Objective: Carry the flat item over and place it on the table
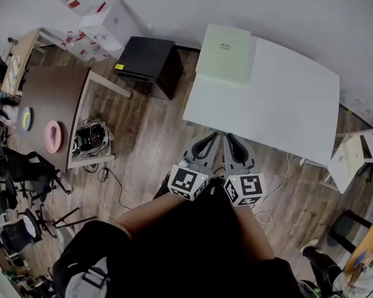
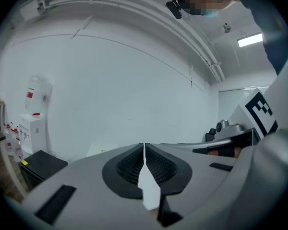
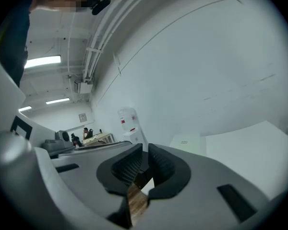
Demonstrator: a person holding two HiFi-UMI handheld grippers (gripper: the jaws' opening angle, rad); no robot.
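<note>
Pale-green flat item [image 1: 227,53] lies on the white desk's [image 1: 286,98] far corner. My left tongs [image 1: 209,138] and right tongs [image 1: 232,138] are closed, empty, at the near edge. To lift it I'd open wide and take opposite edges.

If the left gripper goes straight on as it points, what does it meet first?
Probably the near edge of the white table, just ahead of the shut left gripper. The pale green flat item sits at the far corner, left of that line. Height is unclear; it might pass over the top.
</note>
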